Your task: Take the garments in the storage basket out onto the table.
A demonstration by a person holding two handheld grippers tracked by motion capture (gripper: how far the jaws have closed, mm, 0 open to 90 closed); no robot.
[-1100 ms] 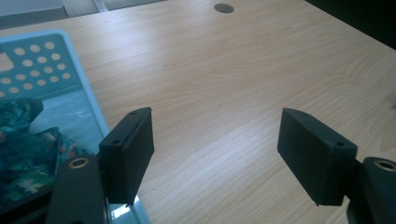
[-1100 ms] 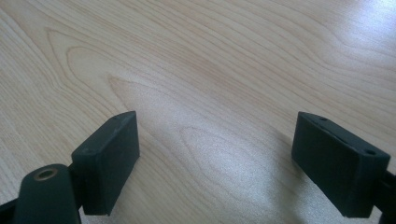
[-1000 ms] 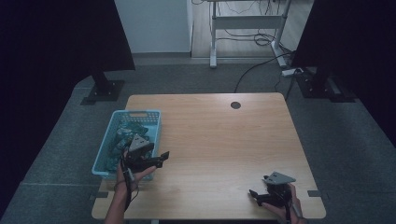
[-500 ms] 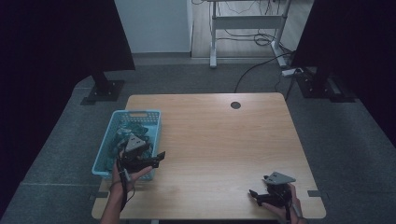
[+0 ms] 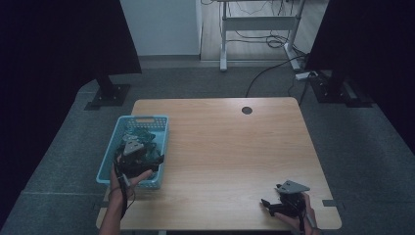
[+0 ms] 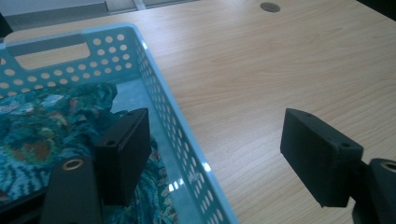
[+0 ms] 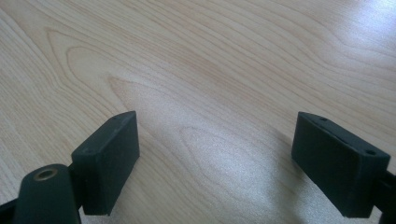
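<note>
Left hand-held gripper (image 6: 219, 154) wide open, empty, straddling the blue basket (image 5: 155, 147) wall at tabletop (image 5: 235, 156) 9 o'clock w/ patterned cloth (image 6: 42, 135) inside: closing now risks pinching wall, tipping basket; right hand-held gripper (image 7: 224, 163) open, empty.

- A light wooden table (image 5: 230, 147) carries everything (a round dark cable hole (image 5: 246, 110) sits toward its 12 o'clock edge).
- A blue perforated basket (image 5: 159, 142) stands directly on it at about 9 o'clock, holding patterned green cloth (image 6: 42, 130).
</note>
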